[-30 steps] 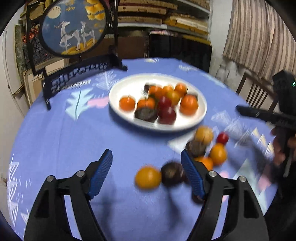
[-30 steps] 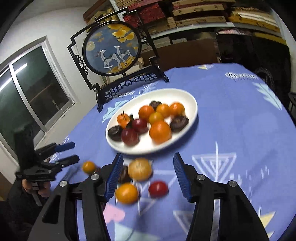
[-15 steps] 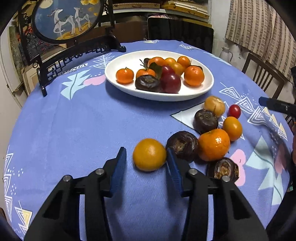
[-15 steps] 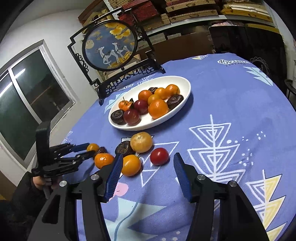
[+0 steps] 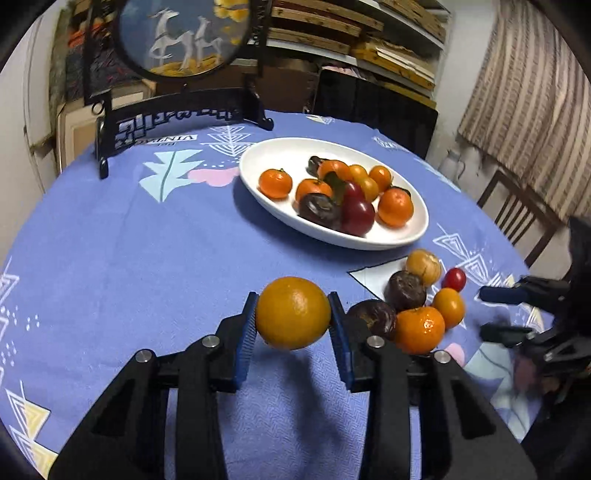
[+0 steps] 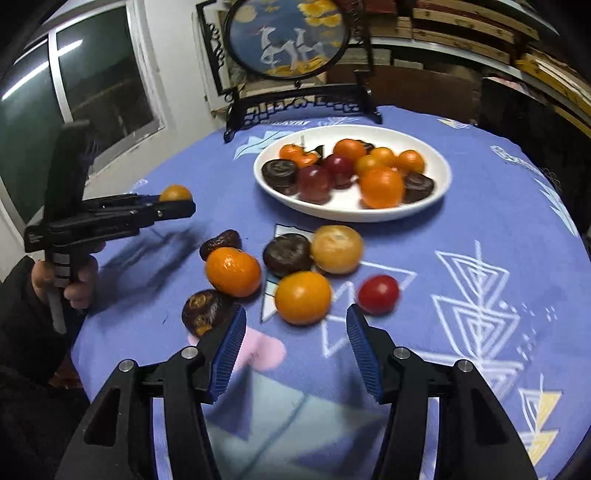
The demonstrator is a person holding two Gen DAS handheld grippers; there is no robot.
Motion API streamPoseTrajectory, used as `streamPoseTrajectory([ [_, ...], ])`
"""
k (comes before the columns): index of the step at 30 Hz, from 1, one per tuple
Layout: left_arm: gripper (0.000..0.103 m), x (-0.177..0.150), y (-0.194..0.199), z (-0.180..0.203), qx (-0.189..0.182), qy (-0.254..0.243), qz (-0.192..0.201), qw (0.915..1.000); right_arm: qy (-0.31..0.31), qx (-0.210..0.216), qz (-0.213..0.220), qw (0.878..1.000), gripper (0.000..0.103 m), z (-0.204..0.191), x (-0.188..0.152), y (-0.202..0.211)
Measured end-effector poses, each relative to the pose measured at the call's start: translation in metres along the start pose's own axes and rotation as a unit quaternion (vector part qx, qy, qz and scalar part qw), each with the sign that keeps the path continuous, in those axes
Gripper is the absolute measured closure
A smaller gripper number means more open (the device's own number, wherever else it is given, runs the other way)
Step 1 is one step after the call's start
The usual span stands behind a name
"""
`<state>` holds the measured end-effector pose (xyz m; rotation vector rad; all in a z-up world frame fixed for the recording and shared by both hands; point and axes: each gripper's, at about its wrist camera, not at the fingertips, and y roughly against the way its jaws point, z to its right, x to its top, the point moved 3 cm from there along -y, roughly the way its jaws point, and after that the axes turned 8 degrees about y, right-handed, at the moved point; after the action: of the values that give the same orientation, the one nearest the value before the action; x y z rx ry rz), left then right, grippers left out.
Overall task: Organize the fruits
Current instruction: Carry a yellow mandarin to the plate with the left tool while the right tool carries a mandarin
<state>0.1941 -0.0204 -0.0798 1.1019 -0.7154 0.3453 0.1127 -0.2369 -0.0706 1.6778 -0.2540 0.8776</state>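
Note:
My left gripper is shut on an orange and holds it above the blue tablecloth; it also shows in the right wrist view. A white plate with several oranges, dark fruits and red fruits sits beyond it. Loose fruits lie on the cloth: an orange, a tangerine, a red tomato and dark fruits. My right gripper is open and empty, just short of the loose orange.
A black ornamental stand with a round painted panel stands at the table's far side. A wooden chair and a striped curtain are at the right. A window is on the left.
My left gripper closed on the orange and lifted it off the cloth. My right gripper moved forward and down toward the loose fruits.

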Motion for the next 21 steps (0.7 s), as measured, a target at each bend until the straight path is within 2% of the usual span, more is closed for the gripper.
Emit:
streamPoseTrajectory([
  [4,0.067,0.000,0.003,0.002,-0.003,-0.003,0.008,1.0000,0.001,-0.012,-0.033,0.999,0.046,0.001,0.008,-0.028],
  [7,0.067,0.001,0.003,0.002,-0.004,-0.002,0.008,1.0000,-0.023,-0.006,-0.042,0.999,0.062,0.007,0.009,-0.040],
  [12,0.067,-0.001,0.008,-0.001,-0.012,0.005,0.010,0.9999,-0.039,0.005,-0.016,0.999,0.063,0.009,0.006,-0.019],
  [16,0.067,0.006,0.013,0.008,-0.008,-0.014,0.012,0.9998,-0.054,0.024,0.020,0.998,0.063,0.019,0.013,0.011],
  [21,0.067,0.045,0.017,0.030,-0.016,-0.034,0.026,0.9990,-0.072,0.013,0.053,0.996,0.063,0.057,0.045,0.030],
])
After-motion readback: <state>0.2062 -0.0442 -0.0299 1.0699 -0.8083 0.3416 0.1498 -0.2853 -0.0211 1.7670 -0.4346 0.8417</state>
